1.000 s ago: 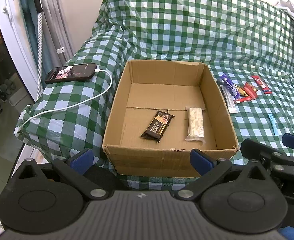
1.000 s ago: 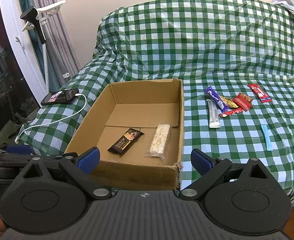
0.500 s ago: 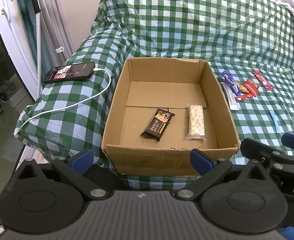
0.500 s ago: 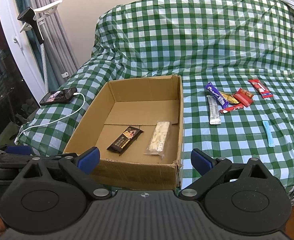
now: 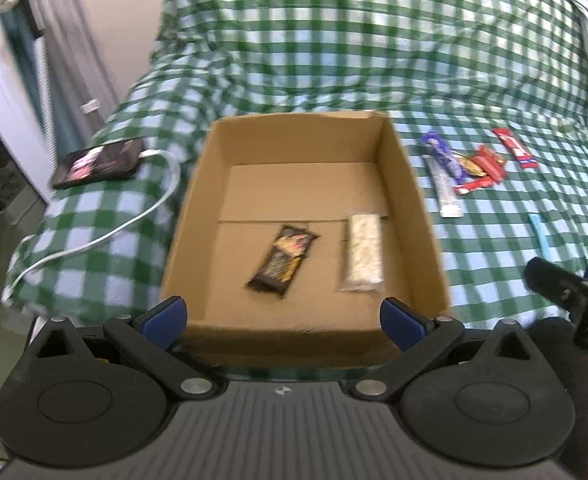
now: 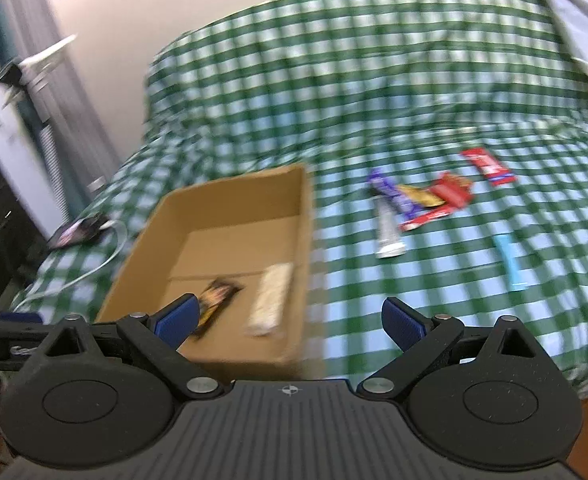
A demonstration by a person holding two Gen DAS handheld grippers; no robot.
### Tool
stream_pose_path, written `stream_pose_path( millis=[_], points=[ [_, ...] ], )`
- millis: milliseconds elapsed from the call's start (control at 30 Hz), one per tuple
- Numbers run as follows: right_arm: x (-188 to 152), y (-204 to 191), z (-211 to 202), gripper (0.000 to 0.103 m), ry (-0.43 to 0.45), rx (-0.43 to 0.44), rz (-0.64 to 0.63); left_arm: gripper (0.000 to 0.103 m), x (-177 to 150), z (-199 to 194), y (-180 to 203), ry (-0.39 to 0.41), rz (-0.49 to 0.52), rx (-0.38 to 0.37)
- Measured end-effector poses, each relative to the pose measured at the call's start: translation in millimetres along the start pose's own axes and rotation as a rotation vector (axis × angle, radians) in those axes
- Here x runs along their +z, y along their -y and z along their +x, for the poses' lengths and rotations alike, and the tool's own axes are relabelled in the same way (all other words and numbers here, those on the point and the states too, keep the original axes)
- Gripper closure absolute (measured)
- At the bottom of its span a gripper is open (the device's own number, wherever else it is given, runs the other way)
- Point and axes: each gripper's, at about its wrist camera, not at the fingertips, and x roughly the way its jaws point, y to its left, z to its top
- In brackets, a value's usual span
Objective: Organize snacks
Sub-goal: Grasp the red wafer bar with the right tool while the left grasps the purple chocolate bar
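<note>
since the earlier frame both cameras have moved forward and both views are now motion-blurred; in the right wrist view the cardboard box has shifted toward the left and the loose snacks sit nearer the centre.

left to right, on the green checked cover: a phone lies at the far left with a white cable running from it toward the cover's edge. the cardboard box is open at the top and holds two items apart from each other: a dark chocolate bar and, to its right, a pale nougat bar. right of the box, a silver stick pack, a purple bar, a gold wrapper, red wrappers and a separate red bar lie in a loose cluster. a light blue stick lies apart, nearer the front.

left gripper: jaws spread wide, nothing between them, just in front of the box's near wall. right gripper: jaws spread wide, empty, over the box's right front corner.
</note>
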Motion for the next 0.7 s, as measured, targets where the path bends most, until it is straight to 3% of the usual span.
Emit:
stream_pose_path(
  millis=[267,400,533,700],
  points=[
    [19.4,104.6,4.7,0.005,0.059,-0.218,0.130,0.000,62.2,24.3,71.2,-0.001,0.065,-0.116],
    [35.7,157.8,16.9,0.005,0.090,-0.283,0.173,0.000,107.3,46.4,113.5,0.021,0.064,-0.150],
    [65.3,204.3,46.1,0.005,0.128,-0.312,0.184,0.000,151.8,87.2,165.3,0.020,0.067,-0.171],
    [112.9,259.8,116.7,0.004,0.184,-0.343,0.136,0.000,190.7,166.7,225.8,-0.029,0.074,-0.187]
  ],
)
